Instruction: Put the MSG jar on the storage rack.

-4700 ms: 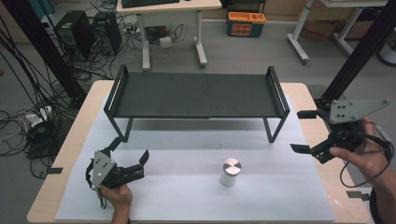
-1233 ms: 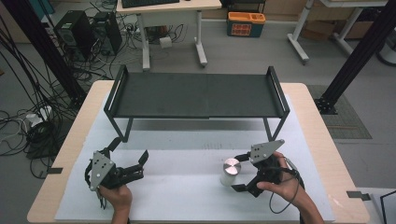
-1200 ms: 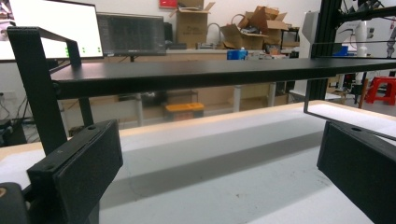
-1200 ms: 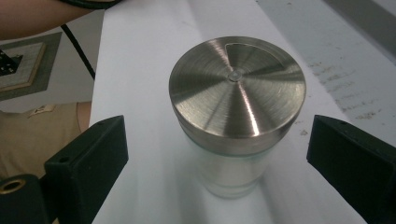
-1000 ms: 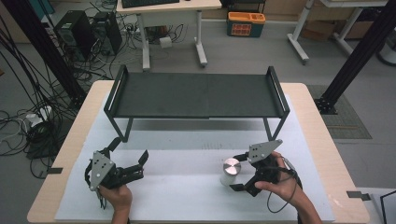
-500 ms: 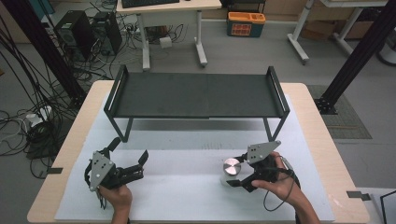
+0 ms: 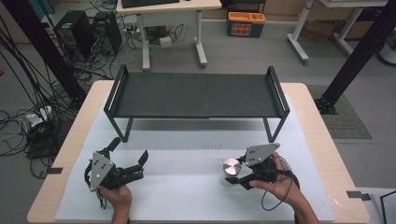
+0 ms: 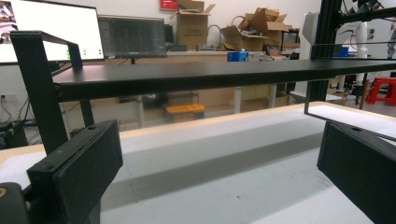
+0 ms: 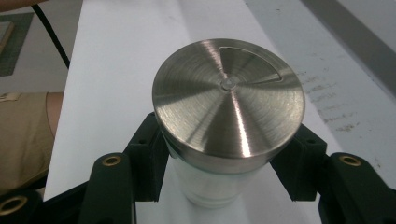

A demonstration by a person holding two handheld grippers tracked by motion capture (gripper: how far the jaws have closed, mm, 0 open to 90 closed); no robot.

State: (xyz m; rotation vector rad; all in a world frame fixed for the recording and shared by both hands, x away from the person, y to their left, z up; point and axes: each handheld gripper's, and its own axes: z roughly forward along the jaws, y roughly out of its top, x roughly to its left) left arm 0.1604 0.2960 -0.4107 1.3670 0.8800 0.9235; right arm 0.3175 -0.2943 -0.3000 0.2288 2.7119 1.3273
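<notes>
Jaws of the right gripper (image 7: 235,176) sit on either side of the jar (image 7: 230,171), pressed against its frosted white body just beneath the brushed metal lid (image 9: 229,102), so they are grasping it. That jar stands upright on the white mat (image 7: 187,186) in front of the black shelf rack (image 7: 196,95), toward the rack's right leg. Well to the jar's left, the left gripper (image 7: 128,158) rests on the mat in the person's left hand (image 7: 114,193), its jaws spread wide with nothing between them, pointing toward the rack. The mat covers most of the wooden desk (image 7: 317,126).
</notes>
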